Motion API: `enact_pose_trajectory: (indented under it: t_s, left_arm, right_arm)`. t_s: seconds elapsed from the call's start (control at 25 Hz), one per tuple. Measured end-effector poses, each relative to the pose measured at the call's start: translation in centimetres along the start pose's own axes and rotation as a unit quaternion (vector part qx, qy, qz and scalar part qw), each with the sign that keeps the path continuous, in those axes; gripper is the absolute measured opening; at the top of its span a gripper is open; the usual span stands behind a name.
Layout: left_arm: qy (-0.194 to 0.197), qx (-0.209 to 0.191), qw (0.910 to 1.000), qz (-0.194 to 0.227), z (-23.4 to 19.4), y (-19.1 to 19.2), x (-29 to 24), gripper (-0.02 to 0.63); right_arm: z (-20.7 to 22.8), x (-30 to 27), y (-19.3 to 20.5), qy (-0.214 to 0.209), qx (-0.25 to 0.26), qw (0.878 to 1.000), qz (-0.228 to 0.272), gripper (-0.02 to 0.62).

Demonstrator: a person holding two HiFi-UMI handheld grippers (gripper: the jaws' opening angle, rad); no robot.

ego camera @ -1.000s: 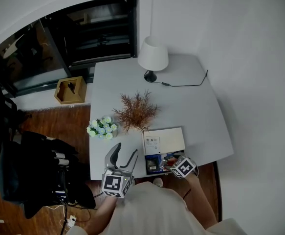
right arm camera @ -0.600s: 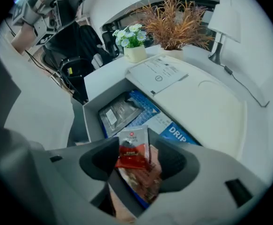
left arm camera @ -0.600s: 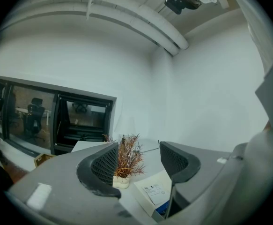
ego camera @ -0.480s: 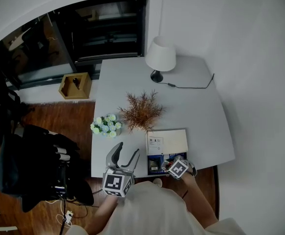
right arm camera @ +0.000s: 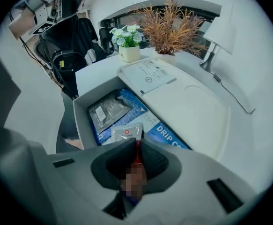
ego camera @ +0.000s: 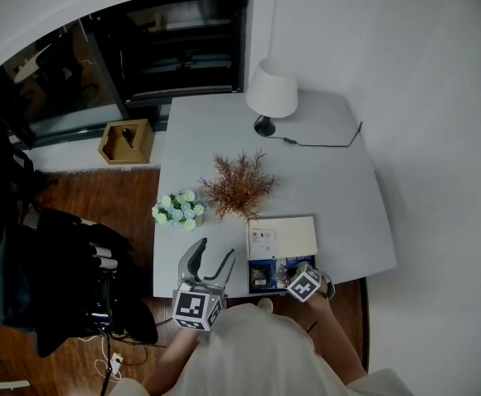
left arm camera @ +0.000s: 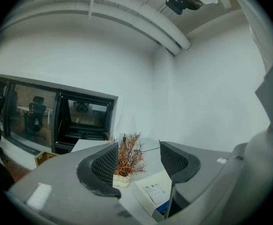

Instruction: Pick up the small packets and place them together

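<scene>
Right gripper (right arm camera: 137, 146) is closing tight on a thin red packet (right arm camera: 137, 156), edge-on; white packet (right arm camera: 126, 132) is lying just ahead in the box (right arm camera: 81, 118). Left gripper (left arm camera: 137, 168) is hanging wide, empty.

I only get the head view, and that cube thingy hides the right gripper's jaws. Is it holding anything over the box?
Observer: Yes. The right gripper view shows the right gripper shut on a thin red-edged packet, seen edge-on.
Operator: Are there more packets in there?
Observer: Two that I can tell apart. A dark packet and a white packet with a red label lie in the box.
Operator: What's the blue stuff?
Observer: A blue pack printed with DRIP. It seems to lie under the other two.
</scene>
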State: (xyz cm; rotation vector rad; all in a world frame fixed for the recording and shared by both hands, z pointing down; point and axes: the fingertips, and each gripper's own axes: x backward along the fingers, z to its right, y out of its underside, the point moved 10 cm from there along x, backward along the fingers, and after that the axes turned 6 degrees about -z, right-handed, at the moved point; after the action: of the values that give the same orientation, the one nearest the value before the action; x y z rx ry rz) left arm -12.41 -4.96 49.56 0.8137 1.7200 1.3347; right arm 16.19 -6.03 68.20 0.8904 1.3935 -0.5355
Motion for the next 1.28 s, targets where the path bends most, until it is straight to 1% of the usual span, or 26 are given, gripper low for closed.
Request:
enact_pose_trajectory:
  t_s: [0.2, 0.28, 0.36, 0.48, 0.56, 0.64, 0.72, 0.8, 0.84, 0.96, 1.04, 1.16, 1.28]
  left_arm:
    - [0.004, 0.000, 1.0000, -0.005, 0.0, 0.3, -0.1, 0.272]
    - [0.006, 0.000, 1.0000, -0.007, 0.0, 0.3, -0.1, 0.272]
    - [0.009, -0.002, 0.9999, -0.008, 0.0, 0.2, -0.1, 0.272]
    - [0.011, -0.002, 0.9999, -0.010, 0.1, 0.3, -0.2, 0.272]
    - [0.014, -0.003, 0.9998, -0.013, 0.2, 0.3, -0.3, 0.272]
    - [0.016, -0.004, 0.9998, -0.014, 0.3, 0.3, -0.4, 0.272]
    - [0.019, -0.005, 0.9997, -0.014, 0.5, 0.3, -0.5, 0.272]
    - [0.022, -0.008, 0.9996, -0.014, 0.7, 0.2, -0.6, 0.272]
    - [0.024, -0.011, 0.9996, -0.013, 0.8, 0.1, -0.7, 0.272]
    - [0.026, -0.019, 0.9994, -0.009, 1.0, -0.3, -0.7, 0.272]
    - [0.025, -0.019, 0.9995, -0.008, 1.1, -0.4, -0.6, 0.272]
    - [0.021, -0.017, 0.9996, -0.007, 1.1, -0.4, -0.3, 0.272]
    - [0.016, -0.014, 0.9998, -0.006, 1.0, -0.3, 0.0, 0.272]
  right_arm:
    - [0.1, 0.7, 0.9, 0.018, -0.016, 0.999, 0.026, 0.025]
    - [0.2, 2.0, 0.9, 0.015, -0.045, 0.997, 0.057, 0.021]
    - [0.4, 3.6, 1.1, 0.008, -0.086, 0.992, 0.097, 0.021]
    - [1.0, 6.2, 1.5, -0.004, -0.147, 0.976, 0.159, 0.020]
    - [1.9, 7.6, 1.7, -0.004, -0.188, 0.962, 0.198, 0.020]
    - [3.2, 8.7, 1.8, 0.010, -0.225, 0.946, 0.232, 0.018]
    - [4.8, 9.2, 1.9, 0.031, -0.251, 0.934, 0.254, 0.018]
    - [6.5, 8.8, 2.0, 0.045, -0.275, 0.925, 0.259, 0.018]
    - [7.4, 8.3, 2.0, 0.046, -0.293, 0.920, 0.256, 0.018]
    - [9.3, 5.8, 2.4, 0.025, -0.367, 0.902, 0.227, 0.020]
    - [9.9, 4.4, 2.6, 0.021, -0.405, 0.891, 0.203, 0.023]
    - [10.1, 3.7, 2.4, 0.027, -0.438, 0.879, 0.187, 0.026]
    - [10.0, 3.4, 2.0, 0.039, -0.460, 0.870, 0.175, 0.037]
